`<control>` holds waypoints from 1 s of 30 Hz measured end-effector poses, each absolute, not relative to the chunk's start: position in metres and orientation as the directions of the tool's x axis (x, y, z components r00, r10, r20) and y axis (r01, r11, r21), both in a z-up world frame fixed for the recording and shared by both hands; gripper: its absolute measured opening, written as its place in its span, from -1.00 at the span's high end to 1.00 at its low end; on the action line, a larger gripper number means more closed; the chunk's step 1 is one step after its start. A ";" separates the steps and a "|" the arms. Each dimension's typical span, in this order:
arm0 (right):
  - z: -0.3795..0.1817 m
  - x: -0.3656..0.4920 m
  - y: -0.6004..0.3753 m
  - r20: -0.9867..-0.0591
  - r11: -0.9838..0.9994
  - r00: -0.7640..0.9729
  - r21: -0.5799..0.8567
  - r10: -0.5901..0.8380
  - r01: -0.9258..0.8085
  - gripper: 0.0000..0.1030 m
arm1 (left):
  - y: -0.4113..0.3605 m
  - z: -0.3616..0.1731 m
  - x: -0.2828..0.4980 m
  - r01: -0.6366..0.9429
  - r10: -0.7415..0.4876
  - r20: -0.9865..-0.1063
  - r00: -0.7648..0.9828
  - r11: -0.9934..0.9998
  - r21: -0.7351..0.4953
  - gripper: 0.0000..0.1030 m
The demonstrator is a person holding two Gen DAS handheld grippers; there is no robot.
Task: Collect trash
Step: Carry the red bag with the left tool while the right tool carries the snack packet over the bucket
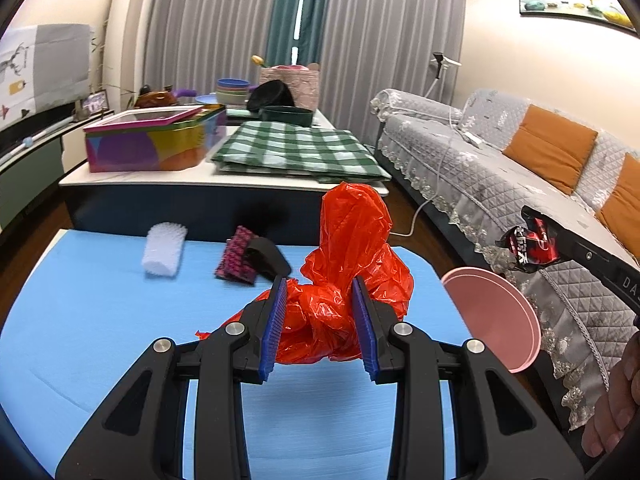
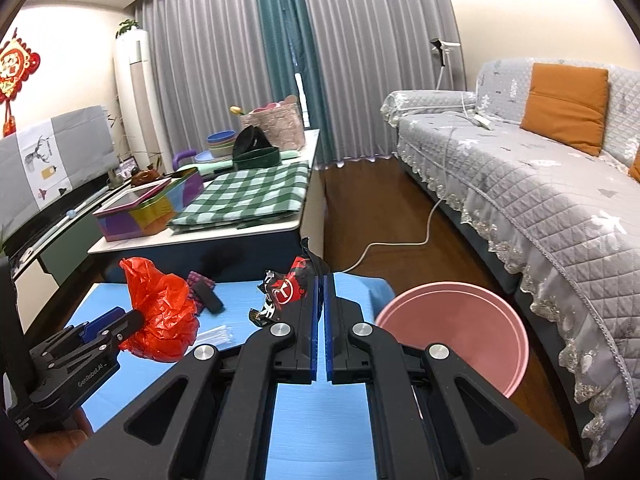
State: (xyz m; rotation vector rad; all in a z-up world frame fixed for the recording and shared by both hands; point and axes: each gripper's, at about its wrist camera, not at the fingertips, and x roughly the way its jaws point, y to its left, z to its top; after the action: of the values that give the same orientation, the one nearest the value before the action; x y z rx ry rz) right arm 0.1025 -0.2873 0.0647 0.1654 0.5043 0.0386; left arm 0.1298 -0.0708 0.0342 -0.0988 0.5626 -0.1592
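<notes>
- Gripping a crumpled red plastic bag (image 1: 352, 280), the left gripper (image 1: 324, 322) has its blue pads part-open and pressed on the bag's sides, above the blue mat (image 1: 100, 320).
- Pinched nearly shut, the right gripper (image 2: 322, 312) holds a red, black and white snack wrapper (image 2: 286, 292) over the mat's far right part.
- Right of the mat stands a pink bin (image 2: 452, 332).
- On the mat lie a white foam block (image 1: 165, 249) and a magenta patterned packet (image 1: 238, 256) touching a black object (image 1: 269, 261).
</notes>
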 end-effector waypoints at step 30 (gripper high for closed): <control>0.041 0.113 -0.380 -0.505 0.964 0.857 0.161 -0.102 0.210 0.95 | -0.149 0.013 0.150 0.240 -0.272 -0.558 0.784 0.962 -0.131 0.36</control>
State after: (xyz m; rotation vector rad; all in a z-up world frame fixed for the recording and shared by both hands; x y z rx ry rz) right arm 0.1127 -0.3801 0.0405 0.2148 0.5168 -0.1650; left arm 0.1497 -0.1487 0.0125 -0.0543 0.6101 -0.2762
